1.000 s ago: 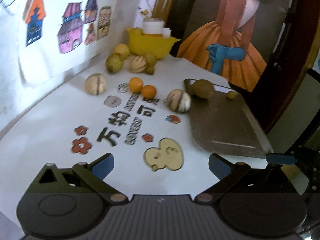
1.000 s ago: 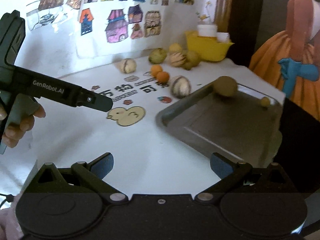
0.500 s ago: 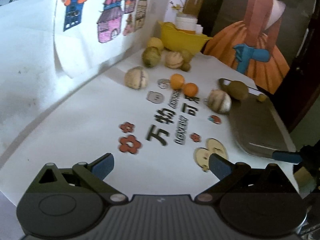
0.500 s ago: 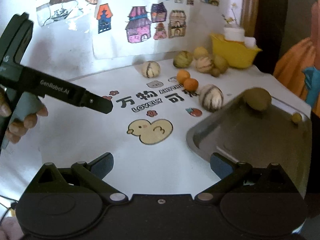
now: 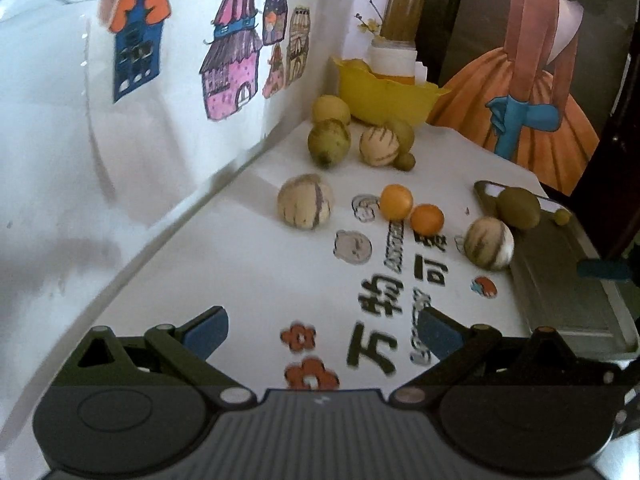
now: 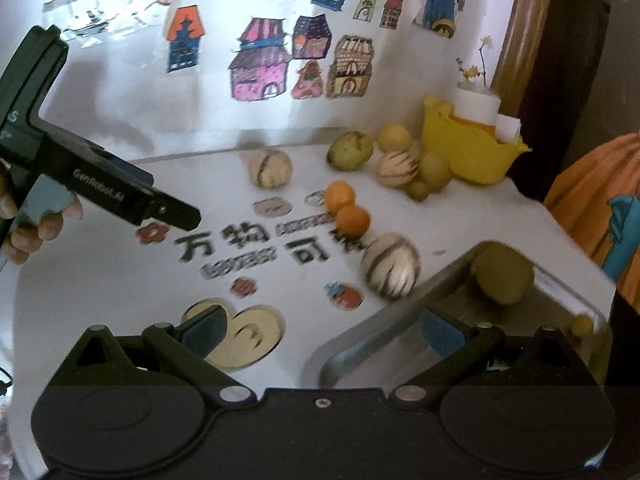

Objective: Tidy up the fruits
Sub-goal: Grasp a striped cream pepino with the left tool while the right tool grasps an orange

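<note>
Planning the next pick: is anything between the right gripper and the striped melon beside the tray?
Nothing visible. The right gripper is open, and only bare printed tablecloth lies before the striped melon at the tray edge.

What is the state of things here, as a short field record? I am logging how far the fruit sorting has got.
tray: metal tray at the table's right edge
fruit in tray: one green fruit, one small yellow fruit
fruit on table: two oranges, three striped melons, one beside the tray; more fruit by the yellow bowl
left gripper: open, empty
right gripper: open, empty, near the tray's front corner
</note>
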A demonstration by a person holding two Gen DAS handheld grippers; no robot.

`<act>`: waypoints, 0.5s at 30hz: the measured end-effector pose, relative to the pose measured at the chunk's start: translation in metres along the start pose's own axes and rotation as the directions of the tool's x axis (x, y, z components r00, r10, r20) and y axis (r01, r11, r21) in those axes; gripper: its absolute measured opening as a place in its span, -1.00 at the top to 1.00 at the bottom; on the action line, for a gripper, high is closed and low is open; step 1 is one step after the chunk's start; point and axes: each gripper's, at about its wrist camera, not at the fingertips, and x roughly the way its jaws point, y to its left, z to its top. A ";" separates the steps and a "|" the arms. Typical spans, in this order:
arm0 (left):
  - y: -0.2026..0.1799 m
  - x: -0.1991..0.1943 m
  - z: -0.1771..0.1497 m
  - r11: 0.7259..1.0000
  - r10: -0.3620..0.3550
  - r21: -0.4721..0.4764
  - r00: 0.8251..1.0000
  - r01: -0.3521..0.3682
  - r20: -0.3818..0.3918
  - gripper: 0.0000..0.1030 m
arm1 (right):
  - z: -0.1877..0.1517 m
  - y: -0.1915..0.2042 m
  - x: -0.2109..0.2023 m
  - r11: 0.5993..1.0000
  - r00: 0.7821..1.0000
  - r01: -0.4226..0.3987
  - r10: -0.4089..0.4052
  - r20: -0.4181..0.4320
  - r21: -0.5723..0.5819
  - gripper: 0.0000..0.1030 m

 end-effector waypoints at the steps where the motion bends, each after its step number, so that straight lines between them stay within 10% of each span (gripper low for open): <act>1: 0.000 0.003 0.003 1.000 0.002 0.006 1.000 -0.002 0.003 -0.99 | 0.004 -0.003 0.004 1.000 1.000 0.003 -0.003 0.001 -0.004 -0.99; 15: -0.002 0.045 0.033 0.996 0.020 0.091 0.998 -0.025 0.064 -0.99 | 0.052 -0.033 0.068 0.988 0.999 -0.025 0.030 0.030 -0.152 -0.83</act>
